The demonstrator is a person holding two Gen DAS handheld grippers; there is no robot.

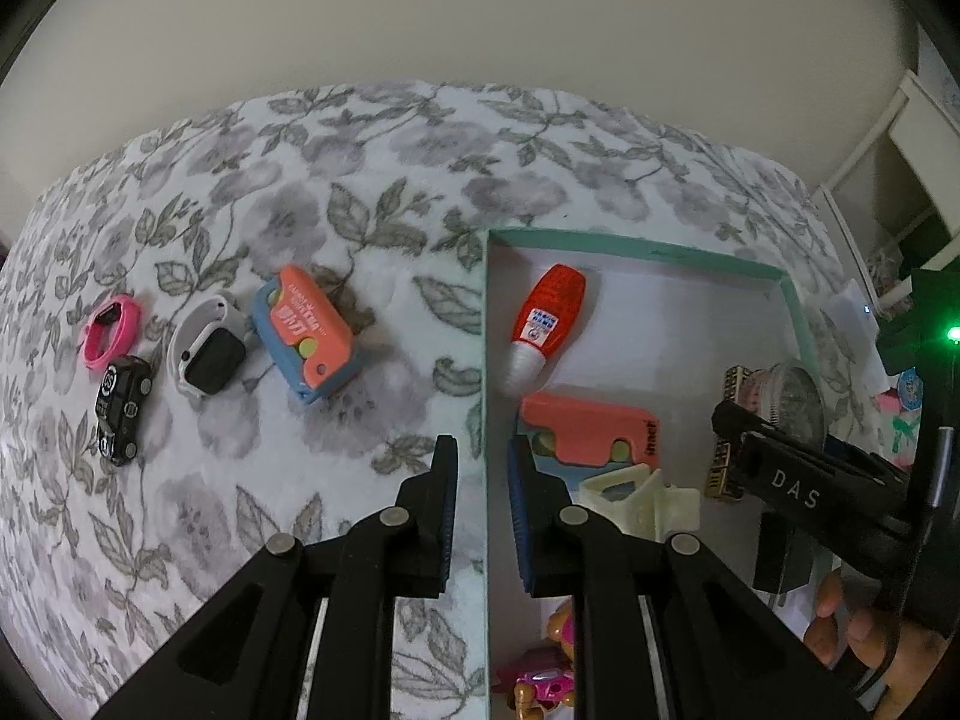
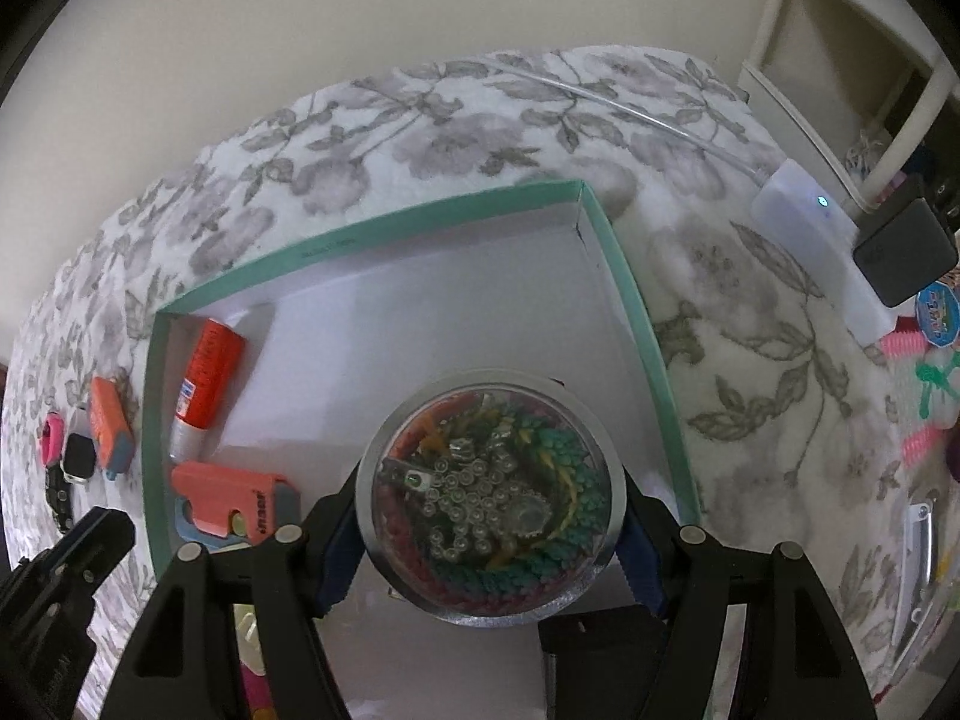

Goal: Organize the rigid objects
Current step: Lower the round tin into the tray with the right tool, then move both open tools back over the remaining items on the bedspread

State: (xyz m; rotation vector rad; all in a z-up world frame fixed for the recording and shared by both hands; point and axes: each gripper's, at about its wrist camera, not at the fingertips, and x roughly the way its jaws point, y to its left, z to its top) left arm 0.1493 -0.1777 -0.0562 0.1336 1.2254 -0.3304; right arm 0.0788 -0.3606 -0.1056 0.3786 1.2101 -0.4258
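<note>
A teal-rimmed box (image 1: 648, 245) (image 2: 636, 300) lies on the floral blanket. It holds an orange bottle (image 1: 549, 324) (image 2: 204, 384), an orange stapler (image 1: 591, 429) (image 2: 231, 507), a cream plastic piece (image 1: 639, 501) and a pink toy (image 1: 543, 675). My left gripper (image 1: 483, 516) straddles the box's left wall with its jaws narrowly apart; I cannot tell whether it grips the wall. My right gripper (image 2: 489, 534) is shut on a round clear case of colourful pins (image 2: 489, 495) (image 1: 792, 399), held over the box. Left of the box lie an orange-blue case (image 1: 303, 333) (image 2: 108, 426), a white smartwatch (image 1: 207, 348), a black toy car (image 1: 123, 408) and a pink band (image 1: 111, 330).
A white device (image 2: 810, 228) with a lit dot and a black block (image 2: 903, 252) sit at the blanket's right edge, near colourful toys (image 2: 924, 396). A silver clip (image 2: 915, 564) lies at the right. A wall rises behind the bed.
</note>
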